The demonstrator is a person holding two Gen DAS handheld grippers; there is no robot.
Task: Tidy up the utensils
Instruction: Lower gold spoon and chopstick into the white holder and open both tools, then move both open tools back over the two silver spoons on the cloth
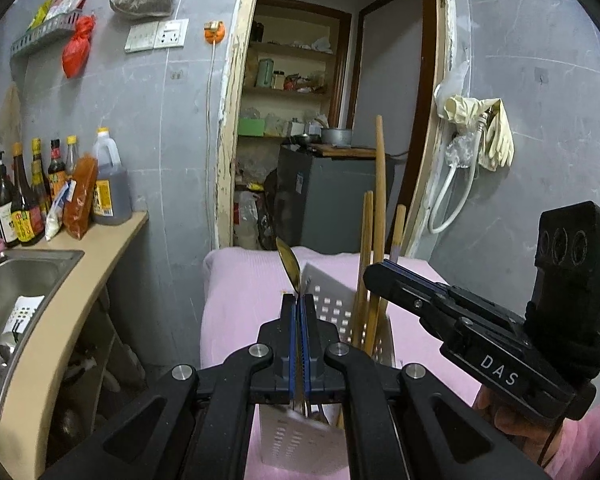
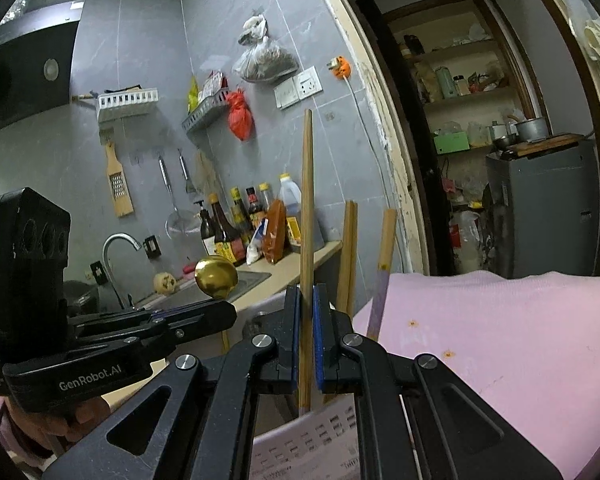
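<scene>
My left gripper [image 1: 299,300] is shut on the thin handle of a gold spoon [image 1: 290,264], whose bowl sticks up past the fingertips. Right below stands a white perforated utensil holder [image 1: 332,308] on a pink cloth [image 1: 236,304], with several wooden chopsticks [image 1: 366,256] upright in it. In the right wrist view my right gripper [image 2: 306,292] is shut on one long wooden chopstick [image 2: 307,208], held upright over the holder [image 2: 324,440]. The gold spoon bowl [image 2: 216,276] and the left gripper [image 2: 220,314] show at the left there. The chopstick's lower end reaches the holder's rim.
A steel sink [image 1: 16,280] and a beige counter with sauce bottles [image 1: 60,188] lie to the left. Behind the pink cloth is a doorway with a grey cabinet [image 1: 332,200] and shelves. Rubber gloves [image 1: 488,132] hang on the right wall.
</scene>
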